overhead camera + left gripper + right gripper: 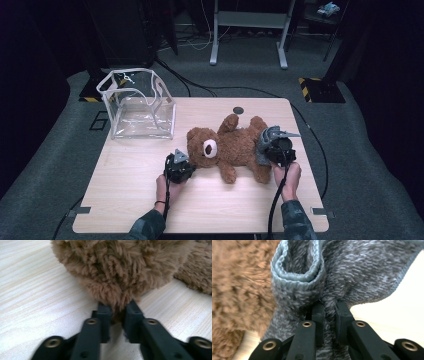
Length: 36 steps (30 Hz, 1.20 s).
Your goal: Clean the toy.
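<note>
A brown teddy bear (227, 145) lies across the table (125, 200), head left, legs right. The left gripper (179, 167) pinches head fur; the right gripper (278, 145) clamps grey knit fabric (352, 272). A clear box (137, 105) stands open.

Honestly can't make out any readable text, labels, brand names or numbers anywhere from here, not on the table, the bear, the clear box or the floor.
</note>
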Available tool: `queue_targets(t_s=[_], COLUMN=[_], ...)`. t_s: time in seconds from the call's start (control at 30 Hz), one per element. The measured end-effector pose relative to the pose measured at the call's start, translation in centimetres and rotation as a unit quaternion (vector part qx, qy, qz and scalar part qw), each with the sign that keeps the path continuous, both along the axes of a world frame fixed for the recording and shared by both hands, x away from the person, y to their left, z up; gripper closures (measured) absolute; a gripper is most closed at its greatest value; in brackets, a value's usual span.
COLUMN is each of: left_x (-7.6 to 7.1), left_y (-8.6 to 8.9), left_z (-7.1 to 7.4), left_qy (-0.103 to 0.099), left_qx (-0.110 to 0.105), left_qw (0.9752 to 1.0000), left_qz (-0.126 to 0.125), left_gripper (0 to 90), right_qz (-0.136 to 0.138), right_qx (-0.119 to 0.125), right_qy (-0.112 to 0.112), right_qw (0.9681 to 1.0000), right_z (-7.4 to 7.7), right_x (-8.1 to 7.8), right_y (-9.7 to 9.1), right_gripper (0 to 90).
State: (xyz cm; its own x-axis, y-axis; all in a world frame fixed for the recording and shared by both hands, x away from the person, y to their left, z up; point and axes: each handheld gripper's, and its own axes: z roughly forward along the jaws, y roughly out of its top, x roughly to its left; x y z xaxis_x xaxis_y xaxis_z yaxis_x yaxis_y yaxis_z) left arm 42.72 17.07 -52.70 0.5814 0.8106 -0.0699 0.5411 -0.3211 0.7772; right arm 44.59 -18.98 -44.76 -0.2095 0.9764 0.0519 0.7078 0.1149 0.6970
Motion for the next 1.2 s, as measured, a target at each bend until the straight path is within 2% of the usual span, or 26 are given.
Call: queue_targets(t_s=[0.07,0.2,0.33,0.4,0.53,0.63,0.7,0.8,0.97,1.2], left_x=[0.0,-0.1,-0.5,-0.9,-1.6,-2.4,-2.9,-3.7,-4.5,-4.6], left_y=[0.1,0.3,0.6,0.7,0.3,-0.5,-1.0,-2.2,-4.8,-8.6], left_z=[0.0,0.0,0.1,0.2,0.5,1.2,1.6,2.1,1.9,1.3], left_qy=[0.001,0.0,0.0,-0.001,-0.004,-0.018,-0.023,-0.03,-0.028,-0.013], left_qx=[-0.003,-0.01,-0.021,-0.028,-0.022,-0.023,-0.027,-0.035,-0.03,-0.023], left_qw=[1.0,0.9999,0.9996,0.9992,0.9995,0.9994,0.9993,0.9989,0.999,0.9989], left_qz=[0.005,0.014,0.021,0.027,0.021,0.02,0.01,0.002,-0.019,-0.037], left_gripper=[58.8,42.6,32.9,30.2,25.5,23.0,21.7,19.9,18.3,17.1], right_qz=[0.0,0.0,-0.001,0.0,0.0,-0.001,-0.002,-0.004,-0.004,-0.006], right_qx=[0.005,0.007,0.012,0.013,0.016,0.019,0.023,0.027,0.031,0.036], right_qy=[-0.014,-0.02,-0.024,-0.025,-0.028,-0.029,-0.032,-0.031,-0.033,-0.032], right_qw=[0.9999,0.9998,0.9996,0.9996,0.9995,0.9994,0.9992,0.9991,0.999,0.9988], right_z=[0.5,1.0,0.8,0.7,0.5,0.3,0.3,0.1,0.0,-0.5], right_x=[-0.7,-1.8,-2.9,-3.4,-4.0,-4.4,-4.7,-5.0,-5.5,-5.9], right_y=[-0.3,-0.9,-1.5,-1.8,-2.1,-2.4,-2.5,-2.9,-3.0,-3.4], right_gripper=[81.0,80.9,80.9,80.9,81.0,80.9,80.9,80.9,80.9,80.9])
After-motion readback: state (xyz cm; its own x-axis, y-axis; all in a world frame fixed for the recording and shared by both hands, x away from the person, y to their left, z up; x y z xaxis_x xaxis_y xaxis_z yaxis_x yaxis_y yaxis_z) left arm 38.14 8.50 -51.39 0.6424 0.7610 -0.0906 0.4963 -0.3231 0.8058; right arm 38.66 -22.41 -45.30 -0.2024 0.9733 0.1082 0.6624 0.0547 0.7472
